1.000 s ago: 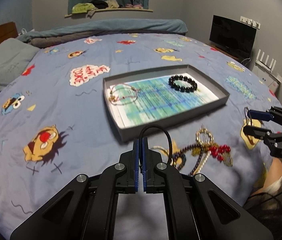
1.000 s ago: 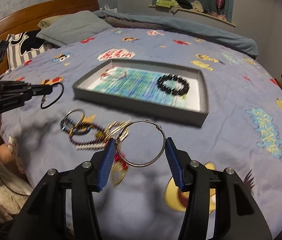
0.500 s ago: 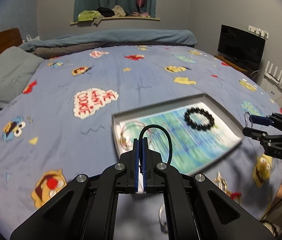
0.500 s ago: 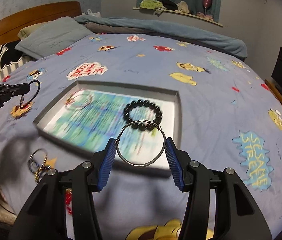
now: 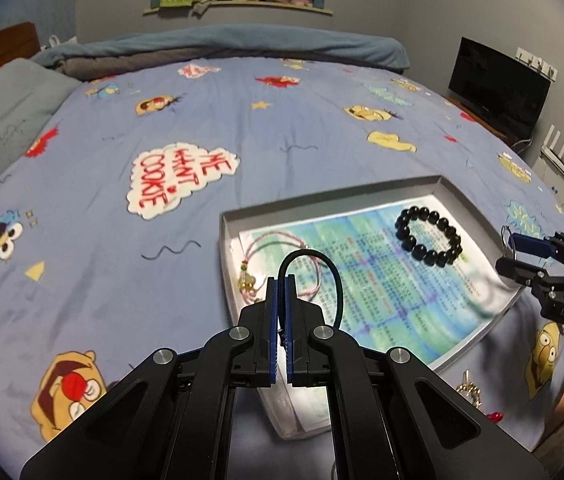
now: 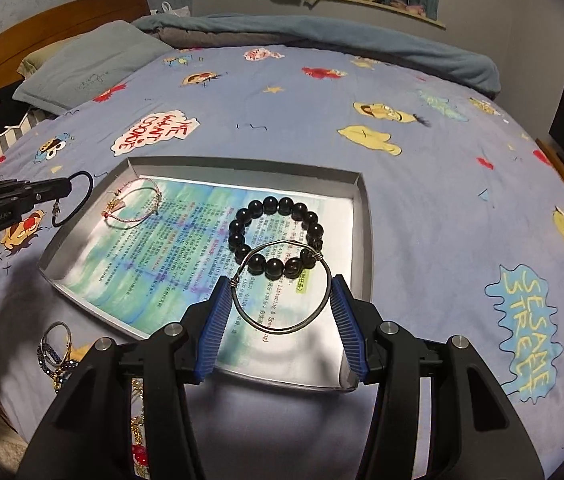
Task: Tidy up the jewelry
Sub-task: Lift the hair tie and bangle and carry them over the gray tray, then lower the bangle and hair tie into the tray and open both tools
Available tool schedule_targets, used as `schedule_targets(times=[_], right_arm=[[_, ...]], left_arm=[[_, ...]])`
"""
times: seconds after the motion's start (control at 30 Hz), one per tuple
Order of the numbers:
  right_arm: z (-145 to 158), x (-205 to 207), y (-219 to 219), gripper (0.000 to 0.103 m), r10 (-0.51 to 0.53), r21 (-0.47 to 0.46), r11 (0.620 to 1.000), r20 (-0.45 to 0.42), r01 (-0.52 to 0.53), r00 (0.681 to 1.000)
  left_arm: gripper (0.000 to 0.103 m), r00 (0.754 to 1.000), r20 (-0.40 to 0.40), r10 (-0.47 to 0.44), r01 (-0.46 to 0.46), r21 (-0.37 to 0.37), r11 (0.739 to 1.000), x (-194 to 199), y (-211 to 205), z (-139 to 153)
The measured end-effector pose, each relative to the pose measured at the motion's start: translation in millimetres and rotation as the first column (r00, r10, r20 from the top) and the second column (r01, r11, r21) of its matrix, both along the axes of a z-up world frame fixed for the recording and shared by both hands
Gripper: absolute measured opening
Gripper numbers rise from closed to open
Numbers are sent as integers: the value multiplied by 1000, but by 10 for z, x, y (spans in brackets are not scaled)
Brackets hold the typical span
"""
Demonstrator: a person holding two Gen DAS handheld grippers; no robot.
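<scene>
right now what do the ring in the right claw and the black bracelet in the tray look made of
Ring: thin grey metal wire, dull sheen, ends twist-wrapped around the hoop. Black bracelet: round glossy beads with highlights, maybe polished stone, glass or plastic. Tray: matte grey, folded corners, probably cardboard.

Black bead bracelet (image 6: 276,237) and pink cord bracelet (image 6: 133,205) flat in grey tray (image 6: 365,232).

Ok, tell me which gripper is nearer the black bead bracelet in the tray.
Right. The right gripper, holding a wire bangle, hangs just over the black bead bracelet. The left gripper, pinching a black cord loop, sits across the tray, above the pink string bracelet.
</scene>
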State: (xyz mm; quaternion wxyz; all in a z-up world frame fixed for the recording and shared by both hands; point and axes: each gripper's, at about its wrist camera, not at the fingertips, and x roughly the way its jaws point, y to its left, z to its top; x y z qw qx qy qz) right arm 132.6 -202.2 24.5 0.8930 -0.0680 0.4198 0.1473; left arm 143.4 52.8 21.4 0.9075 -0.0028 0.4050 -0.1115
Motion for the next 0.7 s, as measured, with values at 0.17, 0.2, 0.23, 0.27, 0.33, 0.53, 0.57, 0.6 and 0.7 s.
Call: schedule_targets(times=[0.17, 0.2, 0.23, 0.27, 0.33, 0.53, 0.57, 0.6, 0.7], right_arm=[[-105, 74, -35, 51, 0, 18, 1000, -41, 1, 999], [-126, 87, -36, 51, 2, 19, 1000, -49, -1, 999], [-158, 102, -27, 51, 6, 16, 1000, -61, -5, 998], [-182, 114, -16, 51, 10, 12, 1000, -73, -9, 997], [-234, 124, 10, 51, 23, 4, 1000, -102, -23, 995], [-330, 191, 43, 51, 19, -13, 1000, -135, -21, 991], [-340, 199, 59, 51, 19, -18, 1000, -139, -22, 990], [-353, 207, 75, 51, 17, -27, 999, -143, -22, 990], [-390, 231, 98, 51, 14, -48, 999, -158, -22, 987]], left_arm=[[4, 999, -46, -27, 27, 4, 1000, 14, -94, -143], [4, 998, -55, -34, 35, 5, 999, 16, -124, -172], [4, 997, -63, -44, 44, 4, 999, 15, -155, -200], [4, 996, -70, -50, 50, 4, 999, 12, -177, -224], [4, 994, -87, -61, 62, 10, 998, 4, -222, -273], [4, 990, -131, -52, 56, 26, 998, 14, -242, -439], [4, 990, -135, -50, 54, 28, 998, 17, -240, -460], [4, 989, -138, -49, 53, 28, 998, 19, -234, -469], [4, 988, -145, -49, 55, 36, 998, 20, -228, -504]])
